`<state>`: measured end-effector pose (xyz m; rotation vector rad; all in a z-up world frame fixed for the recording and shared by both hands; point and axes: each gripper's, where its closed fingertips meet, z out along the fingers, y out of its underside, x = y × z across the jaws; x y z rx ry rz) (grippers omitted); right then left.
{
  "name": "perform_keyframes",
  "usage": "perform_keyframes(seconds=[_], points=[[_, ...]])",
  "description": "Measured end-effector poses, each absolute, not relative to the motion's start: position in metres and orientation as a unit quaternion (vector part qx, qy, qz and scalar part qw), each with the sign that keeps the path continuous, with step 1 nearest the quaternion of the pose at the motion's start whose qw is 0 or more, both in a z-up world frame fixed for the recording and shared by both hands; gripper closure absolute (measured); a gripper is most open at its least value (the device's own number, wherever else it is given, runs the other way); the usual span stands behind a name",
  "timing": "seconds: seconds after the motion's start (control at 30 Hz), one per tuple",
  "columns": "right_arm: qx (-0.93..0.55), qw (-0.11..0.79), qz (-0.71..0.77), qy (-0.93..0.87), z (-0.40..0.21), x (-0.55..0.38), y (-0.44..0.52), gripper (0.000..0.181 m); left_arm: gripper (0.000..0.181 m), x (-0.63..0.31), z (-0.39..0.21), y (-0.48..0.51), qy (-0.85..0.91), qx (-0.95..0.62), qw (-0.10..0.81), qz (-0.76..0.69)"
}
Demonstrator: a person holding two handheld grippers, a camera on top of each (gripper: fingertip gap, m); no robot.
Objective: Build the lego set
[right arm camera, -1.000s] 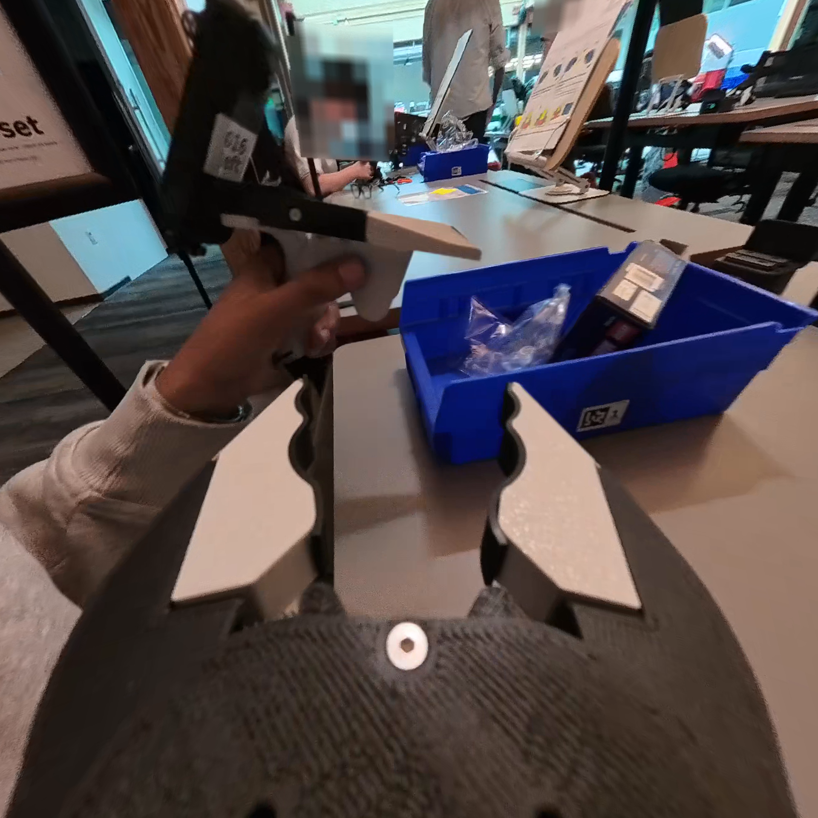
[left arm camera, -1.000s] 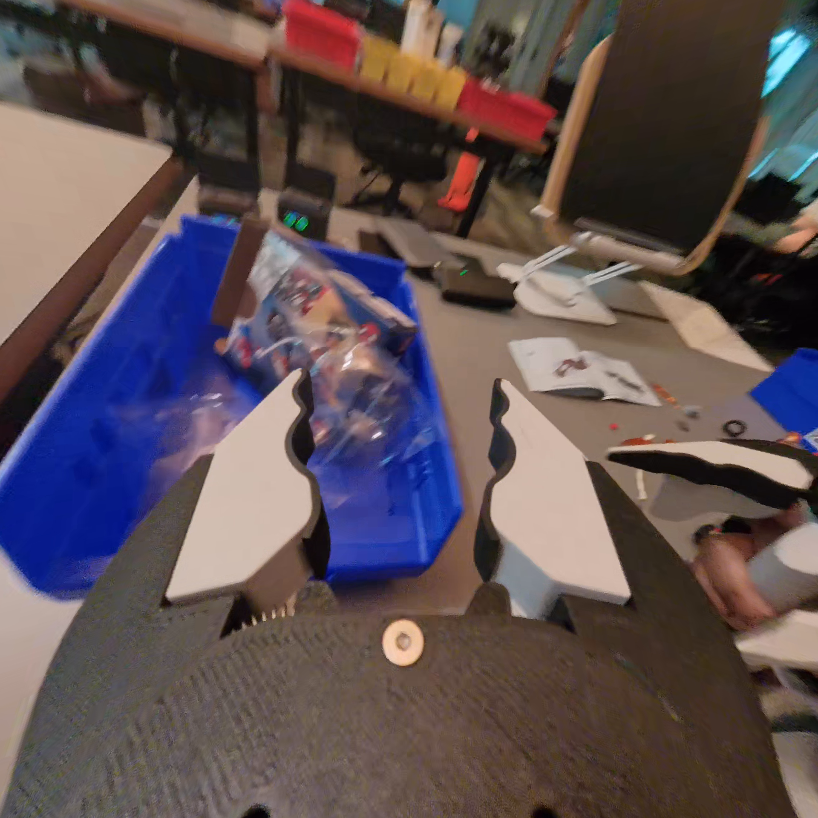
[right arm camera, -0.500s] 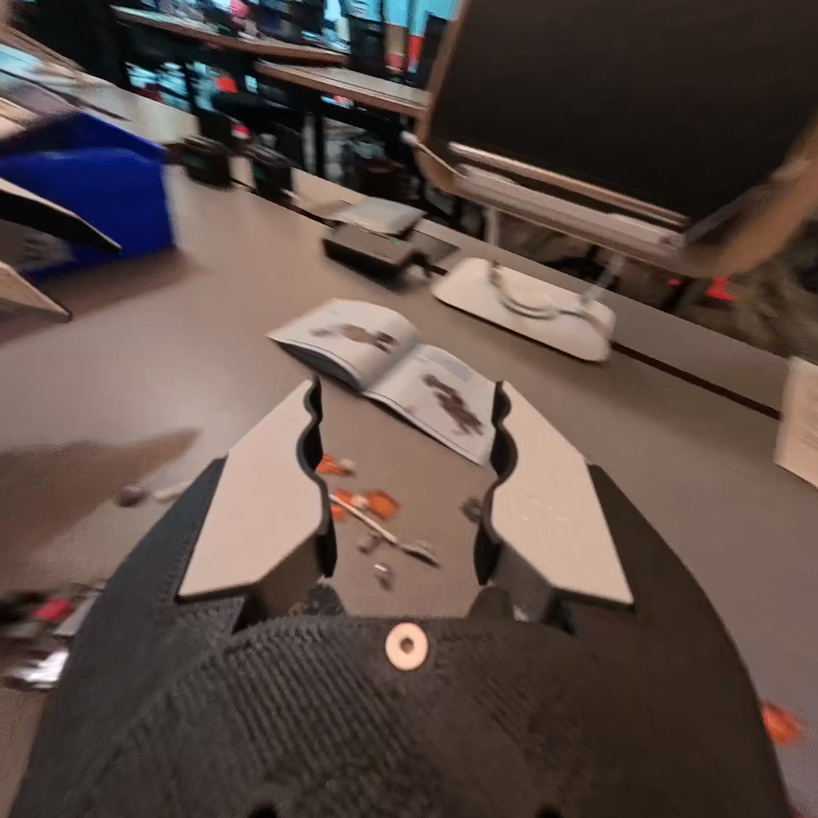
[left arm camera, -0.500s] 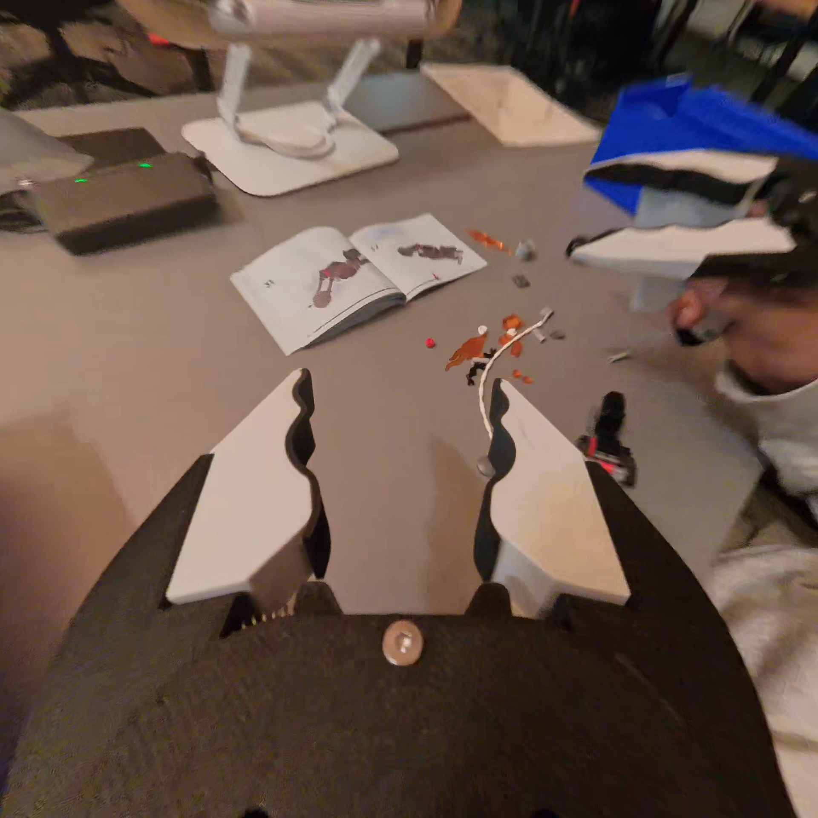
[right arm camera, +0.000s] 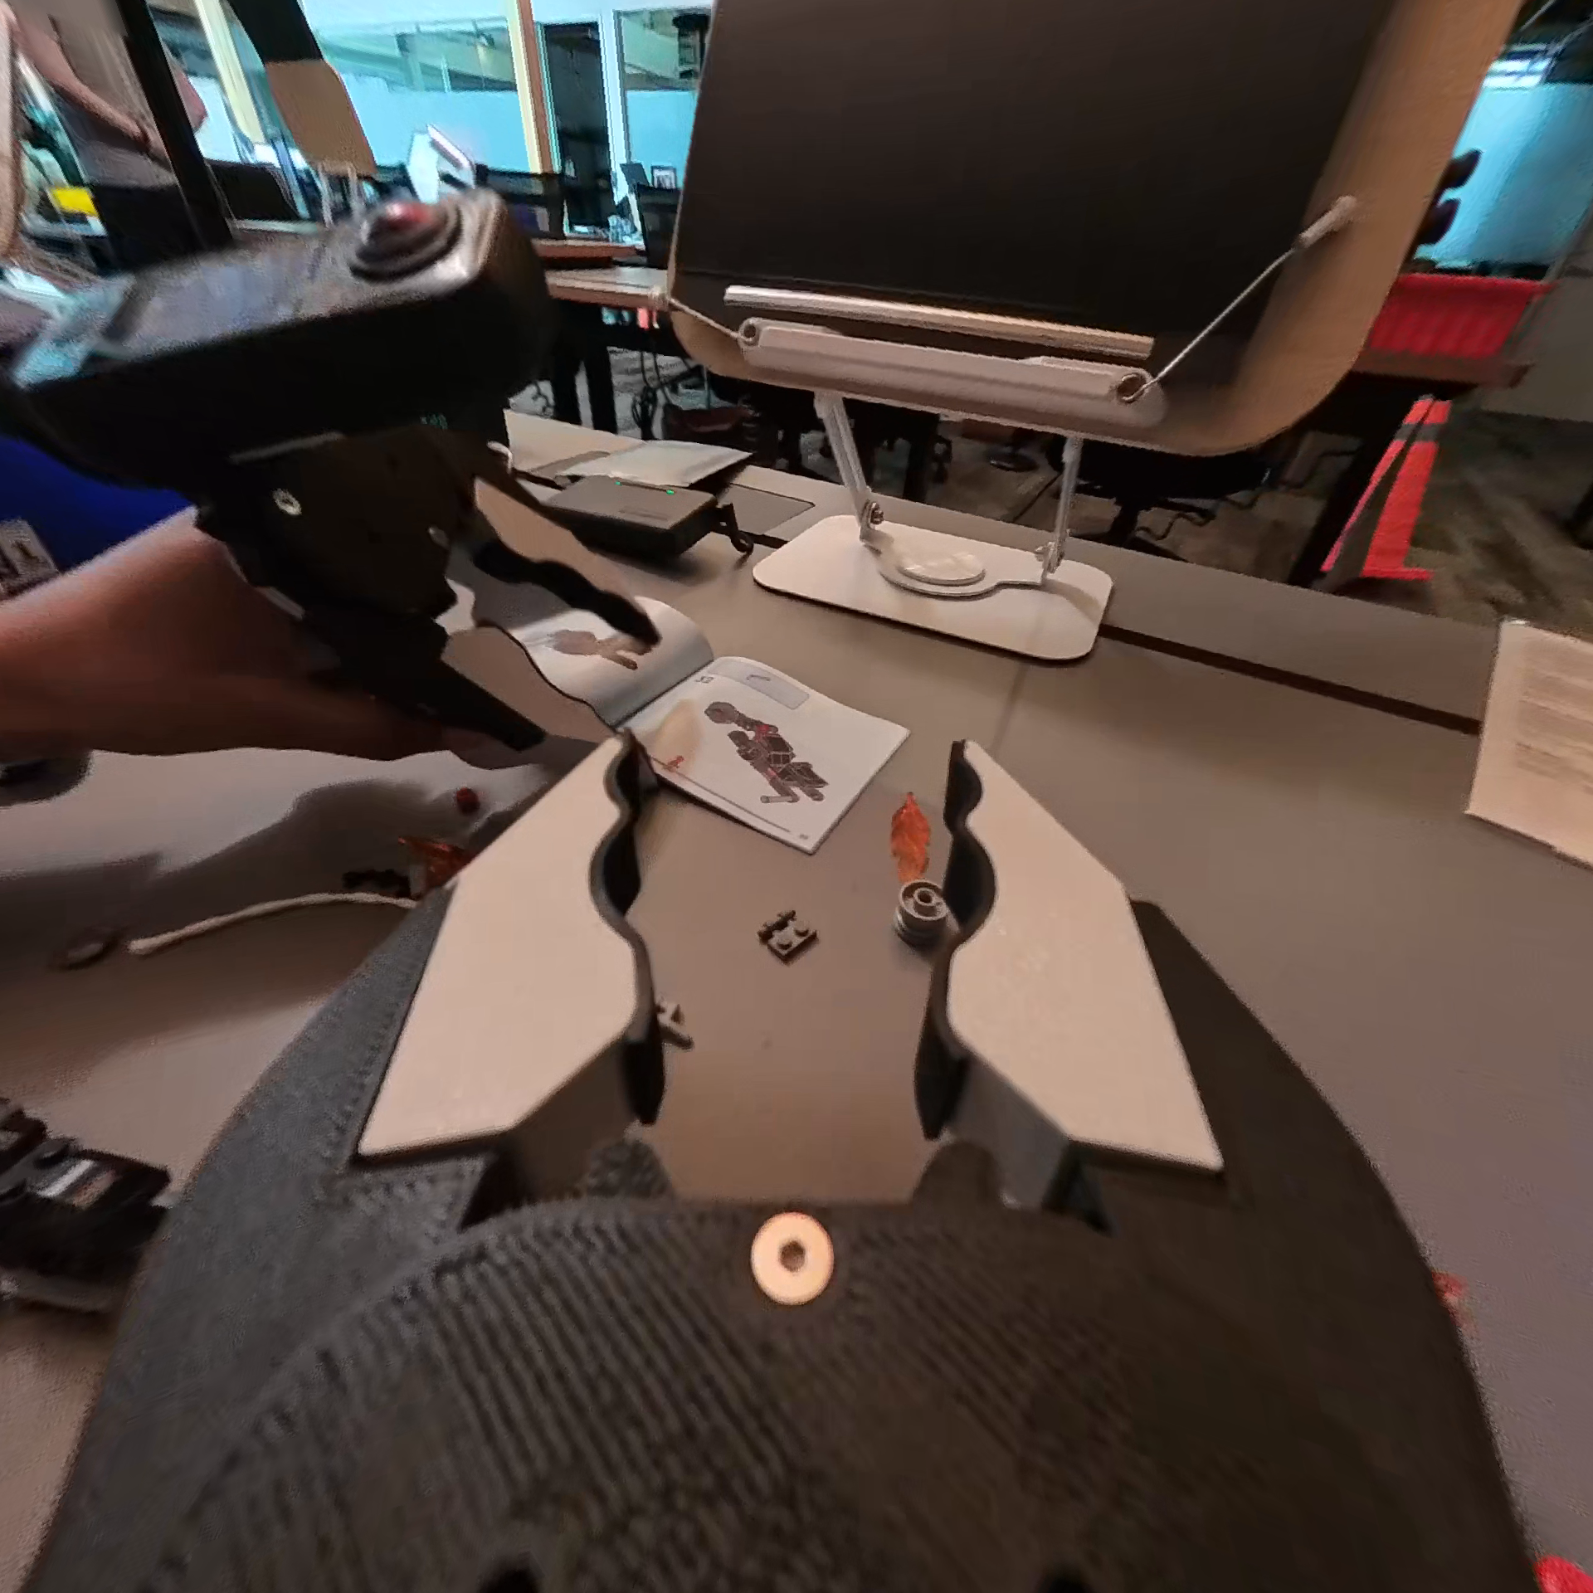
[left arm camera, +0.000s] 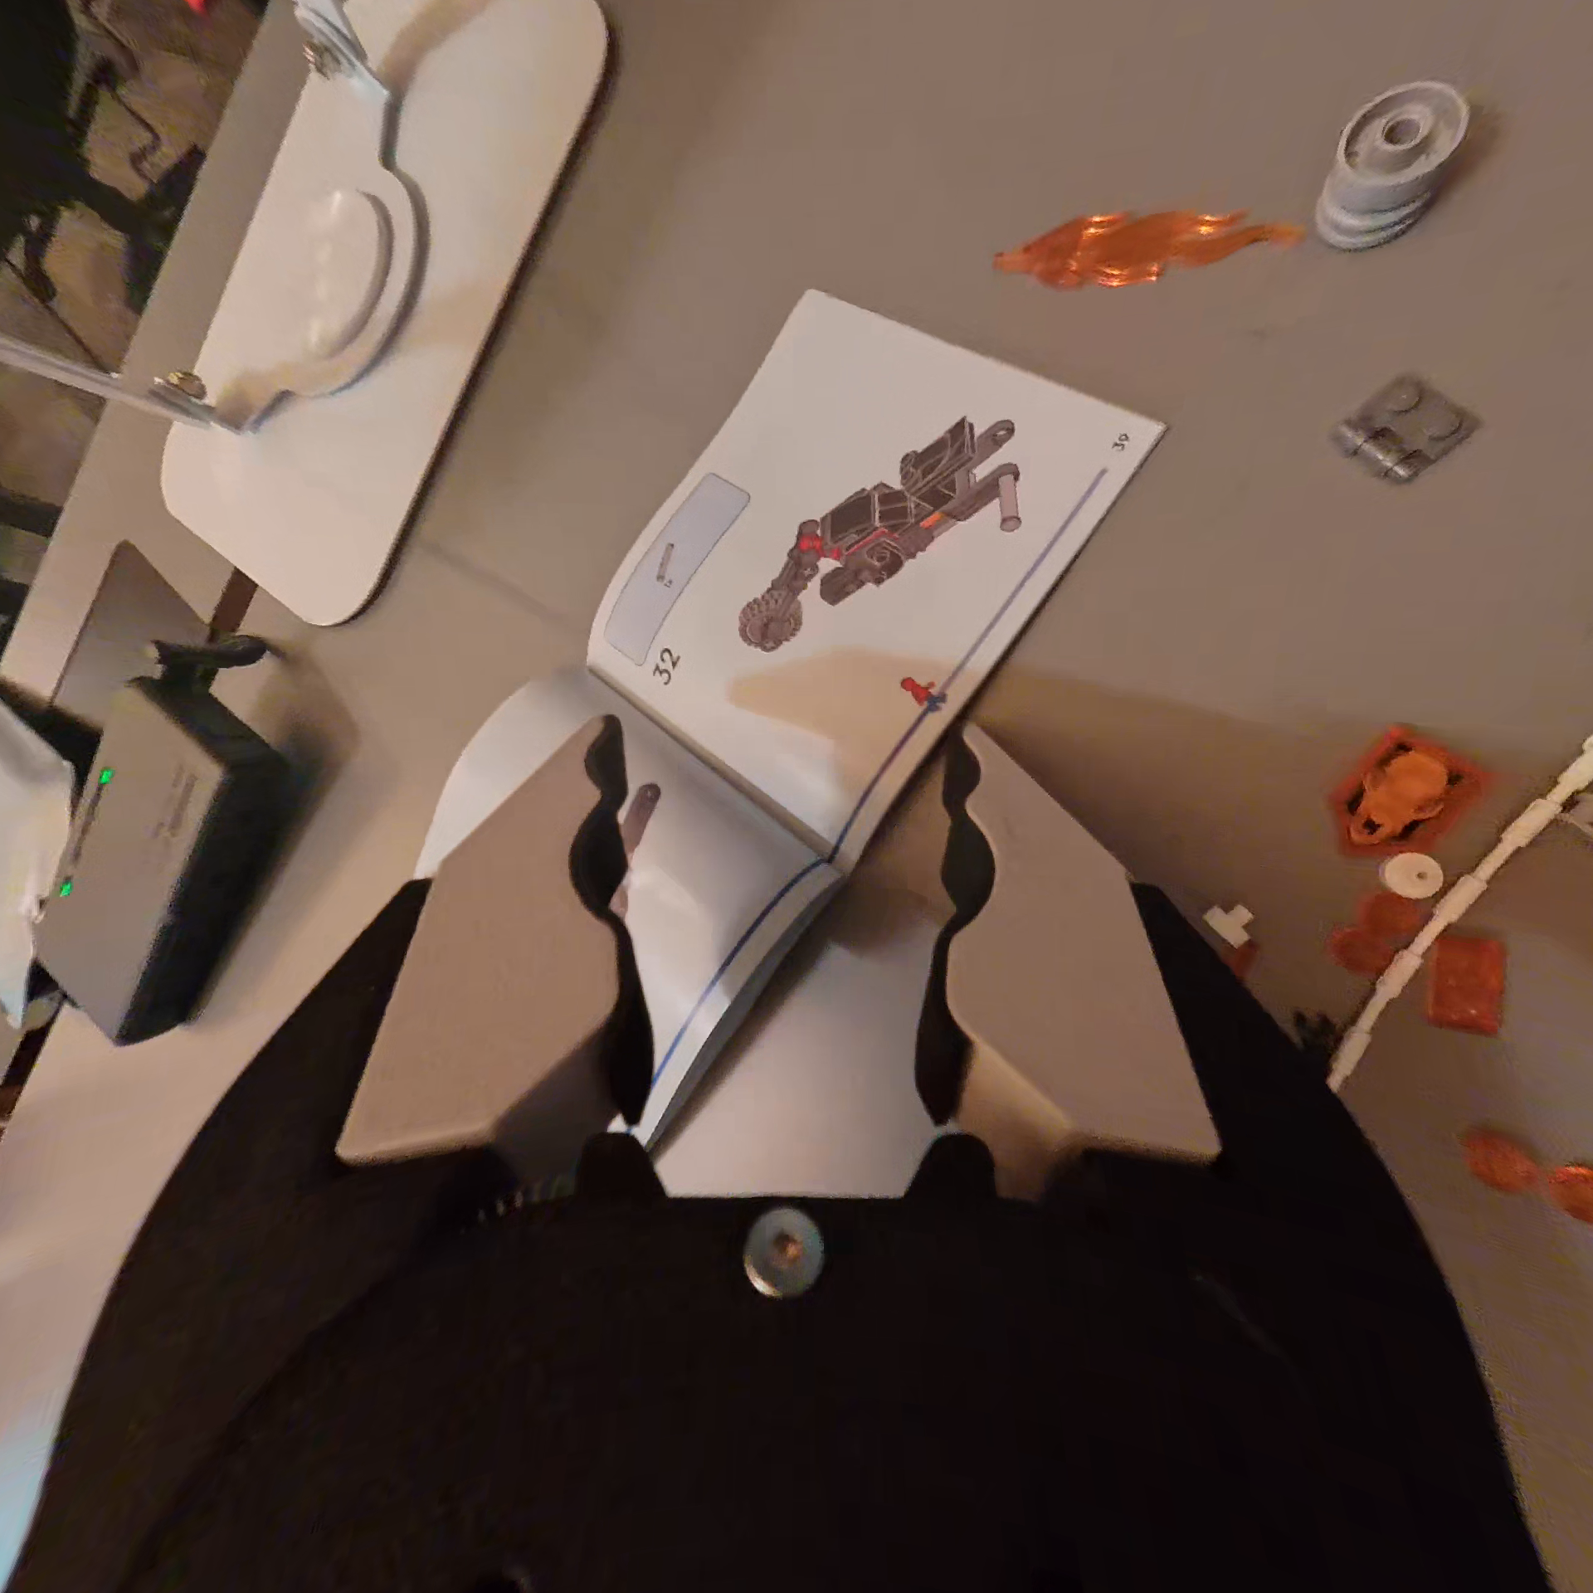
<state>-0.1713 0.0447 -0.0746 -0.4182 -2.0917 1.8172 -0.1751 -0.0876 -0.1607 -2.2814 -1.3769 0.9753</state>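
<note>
Hand-held gripper point(left arm camera: 780, 871) on the left gapes wide over the booklet point(left arm camera: 871, 603); at 2 o'clock the grey wheel point(left arm camera: 1392, 164), small, hard and light, probably wants pinching across its rim.

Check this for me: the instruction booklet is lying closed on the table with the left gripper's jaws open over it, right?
Not quite. The instruction booklet lies open, not closed: the left wrist view shows two pages spread flat with a drawing of the model. The rest holds: it is on the table, and the left gripper has its jaws open over it.
</note>
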Motion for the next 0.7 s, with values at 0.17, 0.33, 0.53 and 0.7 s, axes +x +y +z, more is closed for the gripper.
perform_keyframes(seconds=[0.17,0.33,0.53,0.7], points=[[-0.163,0.131,0.670,-0.712,-0.062,-0.170,0.050,0.111,0.181,-0.171,-0.174,-0.087,-0.469,-0.822,0.124,0.300],[-0.161,0.139,0.680,-0.702,-0.054,-0.169,0.056,0.112,0.181,-0.172,-0.134,-0.122,-0.482,-0.779,0.119,0.383],[-0.169,0.123,0.678,-0.704,-0.058,-0.168,0.056,0.113,0.181,-0.158,-0.047,-0.151,-0.516,-0.705,0.241,0.422],[-0.167,0.118,0.676,-0.708,-0.061,-0.166,0.055,0.113,0.119,-0.162,-0.114,-0.142,-0.528,-0.758,0.216,0.317]])
